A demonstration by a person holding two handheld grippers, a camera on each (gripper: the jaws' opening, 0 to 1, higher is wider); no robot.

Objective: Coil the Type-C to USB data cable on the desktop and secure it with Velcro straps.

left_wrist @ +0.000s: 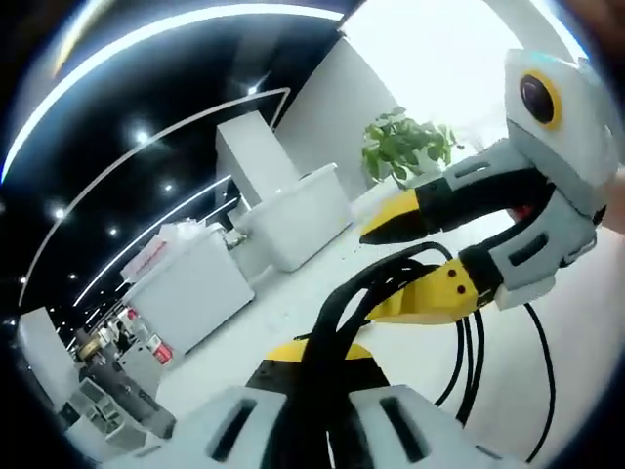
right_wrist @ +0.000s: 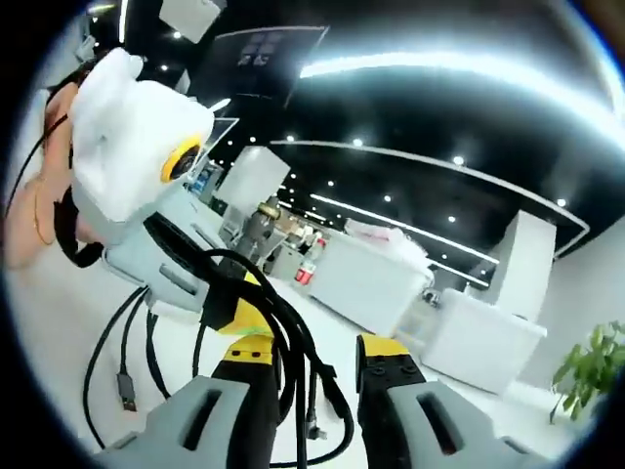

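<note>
Left gripper view shows the black cable (left_wrist: 337,322) bunched in several strands, rising from between the left tongs (left_wrist: 317,366), which are clenched on it. The strands arch over to the right tongs (left_wrist: 415,259), whose yellow tips stand parted around them, and loops hang down toward the white surface (left_wrist: 586,342). In the right gripper view the cable (right_wrist: 283,332) runs just beside one finger of the right tongs (right_wrist: 317,357), partly through their gap, which stays released. The left tongs (right_wrist: 229,308) grip the bundle, and a plug end (right_wrist: 125,391) dangles low over the surface (right_wrist: 49,322). White cabinets (left_wrist: 293,220) and a potted plant (left_wrist: 405,147) stand beyond the far edge.
</note>
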